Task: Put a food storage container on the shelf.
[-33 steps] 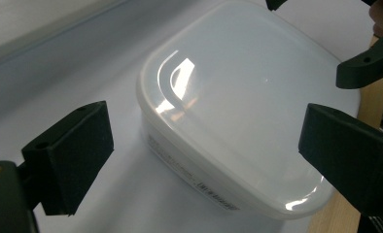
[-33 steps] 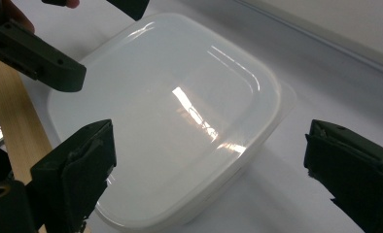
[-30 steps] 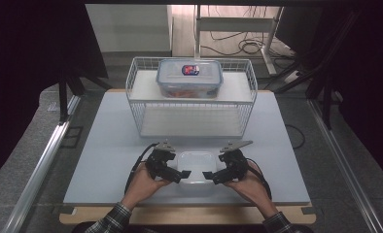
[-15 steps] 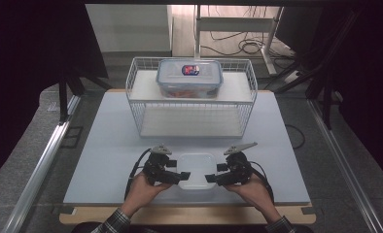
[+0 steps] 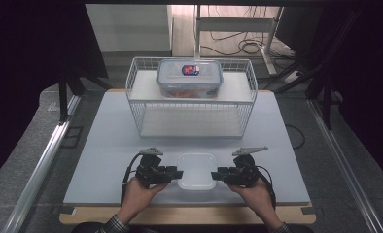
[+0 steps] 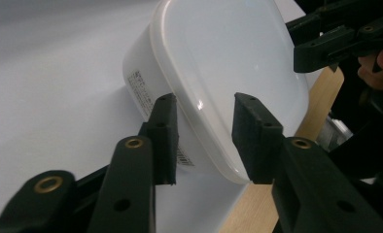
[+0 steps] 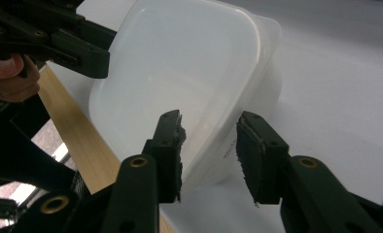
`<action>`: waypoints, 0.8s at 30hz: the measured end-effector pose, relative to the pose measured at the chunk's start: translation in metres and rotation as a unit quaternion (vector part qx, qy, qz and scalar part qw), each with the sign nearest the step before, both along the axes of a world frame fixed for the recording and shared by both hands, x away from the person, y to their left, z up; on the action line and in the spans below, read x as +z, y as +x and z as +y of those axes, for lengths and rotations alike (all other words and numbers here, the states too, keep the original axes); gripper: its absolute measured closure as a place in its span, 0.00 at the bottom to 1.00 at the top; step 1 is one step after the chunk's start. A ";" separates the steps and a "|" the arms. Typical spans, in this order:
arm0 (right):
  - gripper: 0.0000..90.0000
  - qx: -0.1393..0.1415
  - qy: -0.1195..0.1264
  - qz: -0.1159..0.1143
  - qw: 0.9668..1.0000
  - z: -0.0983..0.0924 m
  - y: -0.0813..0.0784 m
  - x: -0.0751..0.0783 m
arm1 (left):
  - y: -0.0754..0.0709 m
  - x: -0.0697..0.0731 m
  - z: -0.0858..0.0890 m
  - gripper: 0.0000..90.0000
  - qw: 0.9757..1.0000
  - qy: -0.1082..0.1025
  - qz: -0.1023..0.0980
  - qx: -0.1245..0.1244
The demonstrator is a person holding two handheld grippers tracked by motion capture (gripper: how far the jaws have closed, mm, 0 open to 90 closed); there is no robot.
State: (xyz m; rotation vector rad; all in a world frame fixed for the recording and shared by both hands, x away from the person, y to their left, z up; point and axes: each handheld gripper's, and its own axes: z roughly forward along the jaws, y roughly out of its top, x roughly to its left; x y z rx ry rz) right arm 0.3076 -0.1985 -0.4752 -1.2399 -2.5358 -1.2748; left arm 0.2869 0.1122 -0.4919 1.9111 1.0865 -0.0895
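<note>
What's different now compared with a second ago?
Both claws have just been closing around the white container: the left claw straddles its left rim, the right claw its right rim, though neither visibly presses on it yet. The container, the wire basket and the lidded box on it have stayed put.

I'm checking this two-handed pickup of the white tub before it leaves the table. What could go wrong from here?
1. Each hand-held gripper, left and right, straddles only the thin rim of the white tub, with jaws that have just been closing; a shallow bite may slip.
2. With one grip per side, uneven lifting could tilt or twist the tub.
3. The tub sits near the table's front edge; a slip might push it off.
</note>
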 end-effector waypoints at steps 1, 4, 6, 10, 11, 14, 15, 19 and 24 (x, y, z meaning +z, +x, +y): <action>0.74 -0.004 0.002 -0.001 1.000 0.000 0.000 0.001 | -0.001 0.001 0.000 0.74 1.000 0.000 -0.004 0.005; 0.87 -0.019 0.009 -0.014 1.000 -0.003 -0.001 0.004 | -0.002 0.003 0.003 0.87 0.999 -0.007 -0.026 0.019; 0.87 -0.020 -0.003 -0.031 0.999 -0.002 -0.002 0.003 | -0.003 0.002 0.001 0.87 0.999 0.001 -0.036 0.027; 0.87 -0.028 -0.004 -0.052 0.998 0.001 -0.003 0.002 | -0.002 0.000 0.003 0.87 0.999 -0.006 -0.035 0.031; 0.87 -0.028 -0.001 -0.053 0.998 0.000 -0.004 0.002 | -0.003 0.000 0.003 0.87 0.999 -0.006 -0.036 0.032; 0.87 -0.027 0.000 -0.060 0.998 0.000 -0.004 0.002 | -0.003 0.001 0.002 0.88 0.999 -0.003 -0.039 0.031; 0.87 -0.027 0.001 -0.063 0.998 0.000 -0.004 0.002 | -0.003 0.002 0.003 0.88 0.999 -0.003 -0.041 0.031; 0.87 -0.026 0.012 -0.088 0.996 0.000 -0.005 0.008 | -0.003 0.007 0.005 0.88 0.998 -0.006 -0.049 0.030; 0.87 -0.022 0.018 -0.112 0.993 0.001 -0.005 0.018 | -0.003 0.016 0.005 0.88 0.997 0.001 -0.068 0.030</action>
